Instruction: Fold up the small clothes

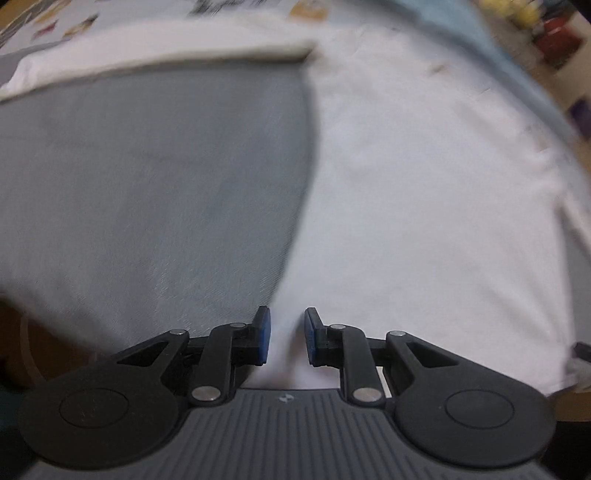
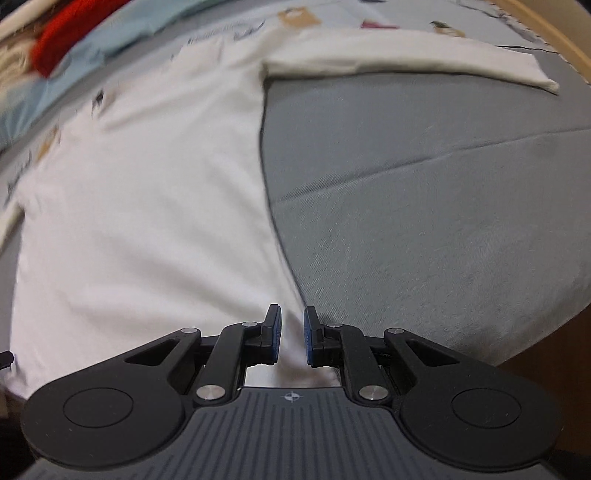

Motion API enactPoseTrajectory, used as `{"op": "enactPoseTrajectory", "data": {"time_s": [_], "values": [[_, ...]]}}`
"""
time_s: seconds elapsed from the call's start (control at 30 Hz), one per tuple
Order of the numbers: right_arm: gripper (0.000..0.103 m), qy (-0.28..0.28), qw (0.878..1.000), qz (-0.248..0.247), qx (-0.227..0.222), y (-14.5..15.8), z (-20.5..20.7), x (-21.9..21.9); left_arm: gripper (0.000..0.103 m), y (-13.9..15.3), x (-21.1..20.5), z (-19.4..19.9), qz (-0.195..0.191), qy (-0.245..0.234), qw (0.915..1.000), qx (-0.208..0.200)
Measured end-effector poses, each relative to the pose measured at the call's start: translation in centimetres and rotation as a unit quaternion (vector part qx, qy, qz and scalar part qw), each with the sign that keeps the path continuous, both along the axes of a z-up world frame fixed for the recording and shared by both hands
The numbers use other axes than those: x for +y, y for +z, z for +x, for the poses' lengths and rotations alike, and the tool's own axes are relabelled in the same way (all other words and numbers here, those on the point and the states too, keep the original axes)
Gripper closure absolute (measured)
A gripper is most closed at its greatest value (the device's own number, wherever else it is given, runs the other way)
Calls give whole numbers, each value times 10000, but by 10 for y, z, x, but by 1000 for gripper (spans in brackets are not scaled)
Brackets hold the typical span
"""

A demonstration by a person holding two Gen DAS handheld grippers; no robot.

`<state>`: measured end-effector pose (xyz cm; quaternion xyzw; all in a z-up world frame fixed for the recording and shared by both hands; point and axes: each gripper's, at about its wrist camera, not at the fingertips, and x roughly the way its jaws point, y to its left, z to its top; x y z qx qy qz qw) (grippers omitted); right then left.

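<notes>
So the white long-sleeve shirt [image 1: 424, 192] is laid out flat on the grey bed surface [image 1: 147, 177], body running straight away from the person, hem end nearest them and the sleeves sticking out sideways at the far end. You can see one sleeve [image 2: 406, 55] stretched out to the right over the grey, and the other sleeve [image 1: 159, 51] going off left in the other camera.

What matters for the next bit, I reckon: each claw sits right at a bottom corner of the shirt, one per side edge. The left gripper [image 1: 287, 336] has the shirt's left edge running away from just above its tips, white cloth lying in the gap between its blue pads. Same deal mirrored for the right gripper [image 2: 292, 334], with the right edge of the shirt [image 2: 266, 177] heading up and away.

Both sets of jaws look a little apart, cloth between them. Whether the pads are actually pinching it or just resting around it, honestly can't tell from these shots, it's a bit blurry.

Neither hand looks nearer. The long axis goes hem to collar, so a fold would likely carry the hem forward.

Past the shirt there's a light blue cloth [image 2: 92, 33] and something red [image 2: 70, 29].
</notes>
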<state>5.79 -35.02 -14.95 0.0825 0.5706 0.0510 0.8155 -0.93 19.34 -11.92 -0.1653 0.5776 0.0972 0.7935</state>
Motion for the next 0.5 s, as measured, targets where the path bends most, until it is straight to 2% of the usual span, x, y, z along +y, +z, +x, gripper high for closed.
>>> {"op": "enactPoseTrajectory", "data": {"time_s": [0.07, 0.17, 0.37, 0.5], "values": [[86, 14, 9999, -148, 42, -5, -1, 2, 81, 3, 2, 0, -72, -59, 9999, -145], [86, -81, 9998, -192, 17, -9, -1, 3, 81, -2, 8, 1, -177, 53, 9998, -17], [86, -505, 9986, -123, 16, -10, -10, -7, 82, -6, 3, 5, -86, -178, 9998, 94], [86, -417, 9987, -283, 4, -9, -12, -3, 90, -5, 0, 1, -30, -152, 9998, 103]]}}
